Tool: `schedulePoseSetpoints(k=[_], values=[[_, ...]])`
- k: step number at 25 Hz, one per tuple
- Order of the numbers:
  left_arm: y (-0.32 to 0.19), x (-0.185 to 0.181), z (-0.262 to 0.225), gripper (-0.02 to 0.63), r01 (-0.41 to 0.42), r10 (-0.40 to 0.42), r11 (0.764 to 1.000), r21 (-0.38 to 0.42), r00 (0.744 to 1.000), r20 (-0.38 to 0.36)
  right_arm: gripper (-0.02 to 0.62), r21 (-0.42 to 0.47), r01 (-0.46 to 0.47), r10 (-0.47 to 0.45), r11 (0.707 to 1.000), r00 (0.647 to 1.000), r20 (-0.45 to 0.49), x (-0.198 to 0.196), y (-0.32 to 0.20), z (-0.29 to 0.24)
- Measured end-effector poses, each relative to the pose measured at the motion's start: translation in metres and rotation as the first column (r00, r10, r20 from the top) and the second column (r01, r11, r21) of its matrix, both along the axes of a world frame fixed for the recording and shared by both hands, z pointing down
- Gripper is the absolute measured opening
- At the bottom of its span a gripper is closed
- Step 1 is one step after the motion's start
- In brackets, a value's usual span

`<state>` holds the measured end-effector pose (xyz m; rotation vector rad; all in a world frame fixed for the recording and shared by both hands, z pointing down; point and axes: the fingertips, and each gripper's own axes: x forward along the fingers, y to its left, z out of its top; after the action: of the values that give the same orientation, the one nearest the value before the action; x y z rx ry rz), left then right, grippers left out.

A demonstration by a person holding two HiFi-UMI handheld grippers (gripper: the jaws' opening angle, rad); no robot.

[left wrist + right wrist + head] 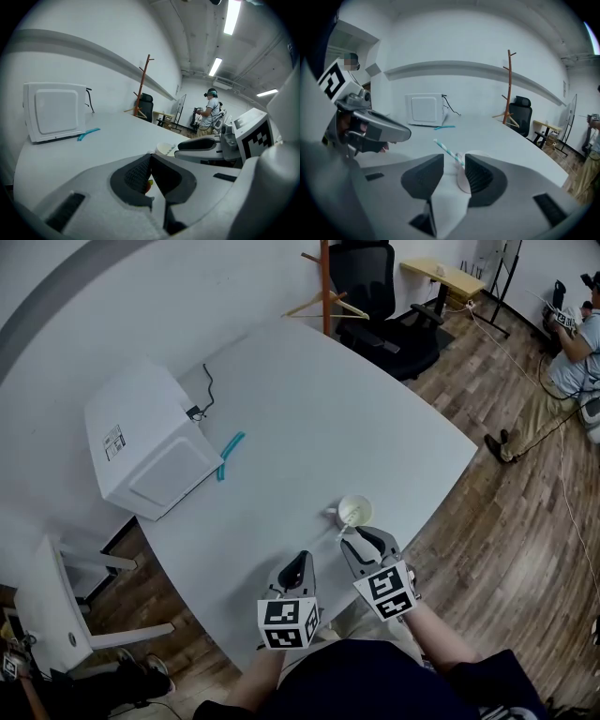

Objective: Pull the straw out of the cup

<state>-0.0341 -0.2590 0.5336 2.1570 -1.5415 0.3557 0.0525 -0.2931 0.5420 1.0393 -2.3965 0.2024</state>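
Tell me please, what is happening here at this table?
A person holds a gripper in each hand over a white table. The right gripper is at the cup, with its jaws open on either side of the striped straw. The straw stands in the cup and is not gripped yet. The left gripper hangs beside it, jaws together.

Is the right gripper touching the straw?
Cannot tell. In the right gripper view the straw runs between the open fingers of the right gripper and slips behind one, so neither contact nor gap shows.
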Motion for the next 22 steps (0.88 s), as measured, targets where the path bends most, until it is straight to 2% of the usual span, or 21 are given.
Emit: schedulePoseSetpoints(k=[9, 15, 18, 22], values=[[-0.012, -0.010, 0.001, 0.015, 0.041, -0.041, 0.999, -0.002, 0.999, -0.004, 0.124, -0.013, 0.044, -0.045, 0.999, 0.996, -0.078, -0.005, -0.017, 0.018], [-0.017, -0.015, 0.005, 0.015, 0.050, -0.050, 0.999, -0.010, 0.999, -0.005, 0.123, -0.012, 0.042, -0.043, 0.999, 0.995, -0.092, -0.006, -0.026, 0.023], [-0.018, -0.016, 0.005, 0.015, 0.048, -0.049, 0.999, -0.011, 0.999, -0.005, 0.083, 0.012, 0.025, -0.024, 1.000, 0.997, -0.077, -0.005, -0.030, 0.017], [-0.018, -0.012, 0.003, 0.017, 0.043, -0.043, 0.999, -0.005, 0.999, -0.009, 0.066, 0.041, 0.008, -0.005, 0.999, 0.997, -0.076, 0.000, -0.032, 0.010]])
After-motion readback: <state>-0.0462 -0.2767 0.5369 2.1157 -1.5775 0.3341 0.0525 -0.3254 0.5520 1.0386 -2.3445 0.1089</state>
